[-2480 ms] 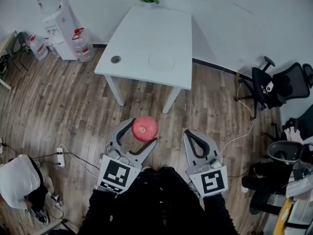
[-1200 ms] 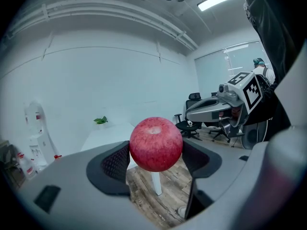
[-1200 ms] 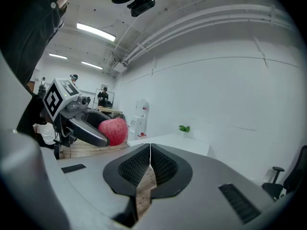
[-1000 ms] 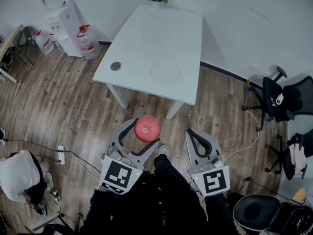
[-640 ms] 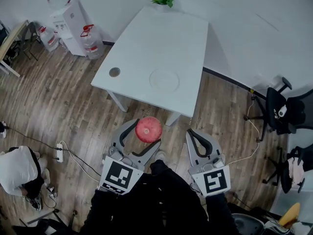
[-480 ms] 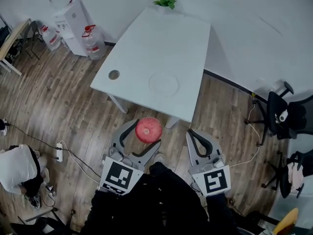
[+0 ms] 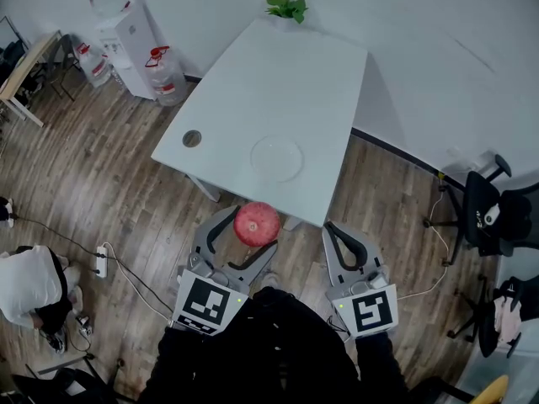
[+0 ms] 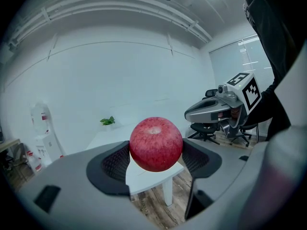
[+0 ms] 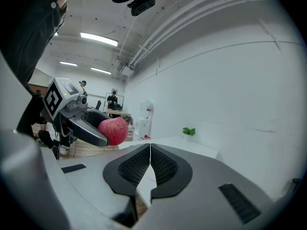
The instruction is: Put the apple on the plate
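Left tool (image 7: 250, 229) grips apple (image 7: 257, 222); right tool (image 7: 331, 228) clenched, empty; white table (image 7: 282, 82), wood floor (image 7: 109, 192).

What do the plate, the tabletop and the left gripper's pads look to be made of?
Plate: clear, probably glass or plastic; the white top shows through it and only its rim reads.
Table: smooth matte white, likely laminate or painted board.
Left gripper pads: black, cross-hatched, rubber-like, shut on the apple.

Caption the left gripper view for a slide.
Left gripper holds a red apple, white table ahead, right gripper alongside.
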A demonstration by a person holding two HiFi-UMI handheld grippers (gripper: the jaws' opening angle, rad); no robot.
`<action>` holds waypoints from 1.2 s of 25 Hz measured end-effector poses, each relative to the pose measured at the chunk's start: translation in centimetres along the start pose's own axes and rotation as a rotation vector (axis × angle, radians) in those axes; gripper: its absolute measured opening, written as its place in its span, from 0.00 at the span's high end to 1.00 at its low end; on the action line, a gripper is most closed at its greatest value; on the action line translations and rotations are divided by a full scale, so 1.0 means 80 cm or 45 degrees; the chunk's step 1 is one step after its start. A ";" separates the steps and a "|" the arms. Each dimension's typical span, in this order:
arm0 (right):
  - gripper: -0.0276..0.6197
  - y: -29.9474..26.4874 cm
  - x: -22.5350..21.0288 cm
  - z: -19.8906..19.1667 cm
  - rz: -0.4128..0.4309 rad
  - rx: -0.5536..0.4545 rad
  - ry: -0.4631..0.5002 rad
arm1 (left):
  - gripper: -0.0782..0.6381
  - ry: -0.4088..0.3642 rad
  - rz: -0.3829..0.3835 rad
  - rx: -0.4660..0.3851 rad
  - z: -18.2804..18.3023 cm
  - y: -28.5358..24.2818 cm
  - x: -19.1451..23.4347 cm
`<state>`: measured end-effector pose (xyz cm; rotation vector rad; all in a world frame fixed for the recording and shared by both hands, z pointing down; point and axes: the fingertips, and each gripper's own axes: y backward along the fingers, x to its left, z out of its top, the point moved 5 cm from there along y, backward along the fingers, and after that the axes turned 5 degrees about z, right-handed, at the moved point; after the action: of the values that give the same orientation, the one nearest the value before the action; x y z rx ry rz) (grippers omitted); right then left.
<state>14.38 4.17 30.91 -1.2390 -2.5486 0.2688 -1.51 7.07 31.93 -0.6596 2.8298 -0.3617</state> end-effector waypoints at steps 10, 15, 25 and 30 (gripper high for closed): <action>0.89 0.002 -0.028 -0.010 0.002 0.005 -0.019 | 0.40 -0.091 -0.038 -0.016 0.007 -0.032 -0.007; 0.89 0.004 -0.036 -0.016 -0.003 0.009 -0.029 | 0.40 -0.034 -0.026 0.019 0.012 -0.039 -0.012; 0.89 -0.006 -0.053 -0.016 -0.048 0.014 -0.031 | 0.40 -0.114 -0.071 -0.015 0.011 -0.064 0.005; 0.89 -0.018 -0.066 -0.008 -0.086 0.007 -0.030 | 0.40 -0.126 -0.088 -0.029 0.018 -0.080 0.021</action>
<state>16.61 -0.83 30.99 -1.1514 -2.6020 0.2768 -0.02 0.44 32.09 -0.7602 2.7268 -0.3000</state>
